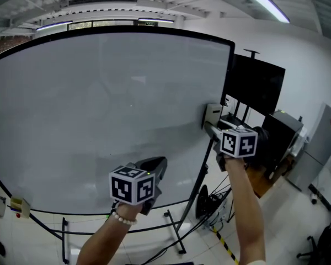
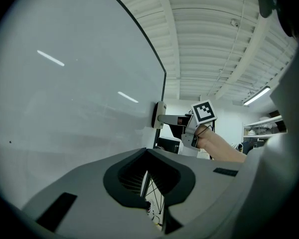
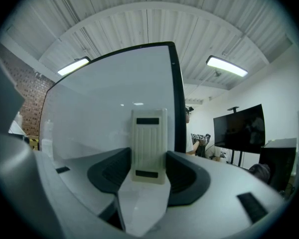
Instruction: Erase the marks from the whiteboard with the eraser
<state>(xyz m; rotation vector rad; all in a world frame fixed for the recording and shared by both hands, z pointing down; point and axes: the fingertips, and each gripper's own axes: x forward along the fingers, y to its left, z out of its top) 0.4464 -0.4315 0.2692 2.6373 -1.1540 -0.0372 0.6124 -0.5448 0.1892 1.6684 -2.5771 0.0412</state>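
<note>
- Currently the right gripper (image 1: pixel 211 125) is raised at the right edge of the whiteboard (image 1: pixel 99 109), with the person's arm stretched up beneath it.
- Its own view shows the jaws clamped on the eraser (image 3: pixel 149 138), one dark pad on each long side.
- The eraser is a cream, ribbed block with a dark slot near each end. It stands upright between the pads.
- In the head view the eraser lies against the board face just inside the black frame, about halfway up the right side. The left gripper view shows the same contact from the side.
- The left gripper (image 1: pixel 157 164) hangs lower and nearer the middle, in front of the bottom part of the board, well apart from the right one.
- In the left gripper view its jaws are drawn together at the tips with nothing between them. A thin slit below the tips gives a glimpse of the floor and the stand's legs.
- The board surface reads as plain grey-white, with pale streaks of reflected ceiling lights across it.
- It rests on a black stand (image 1: pixel 179 231) whose legs splay over the floor.
- A dark monitor (image 1: pixel 256 84) stands on its own post just beyond the board's right edge, behind the right gripper.
- A ceiling light strip (image 1: pixel 263 1) glows overhead.
</note>
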